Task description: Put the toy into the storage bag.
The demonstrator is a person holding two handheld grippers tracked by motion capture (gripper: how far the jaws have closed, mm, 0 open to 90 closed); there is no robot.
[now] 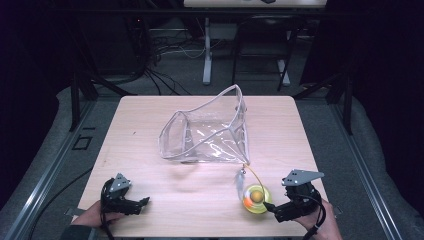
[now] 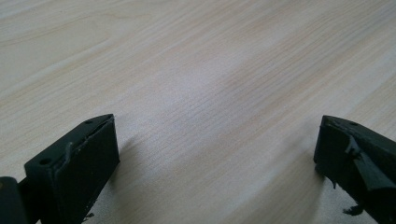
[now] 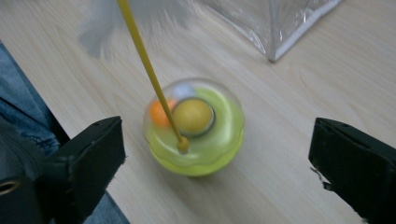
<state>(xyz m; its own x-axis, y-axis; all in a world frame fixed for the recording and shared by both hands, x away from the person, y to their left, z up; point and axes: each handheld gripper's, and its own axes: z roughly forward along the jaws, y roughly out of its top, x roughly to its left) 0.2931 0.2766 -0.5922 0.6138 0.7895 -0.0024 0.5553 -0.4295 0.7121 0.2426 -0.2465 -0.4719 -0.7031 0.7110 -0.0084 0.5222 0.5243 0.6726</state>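
A round yellow-green toy (image 1: 256, 199) with an orange ball inside and a thin yellow wand tipped by a white feather (image 1: 240, 179) stands near the table's front right. My right gripper (image 1: 270, 208) is open just right of it; in the right gripper view the toy (image 3: 195, 129) sits between the wide-spread jaws, touching neither. A clear plastic zip pouch (image 1: 207, 132) lies open-mouthed in the middle of the table, and its corner (image 3: 275, 28) appears beyond the toy. My left gripper (image 1: 145, 202) is open at the front left, over bare wood (image 2: 201, 93).
The light wooden table (image 1: 150, 115) has dark floor, cables and desk legs (image 1: 207, 55) beyond its far edge. A blue-jeaned leg (image 3: 23, 116) lies below the table's front edge in the right gripper view.
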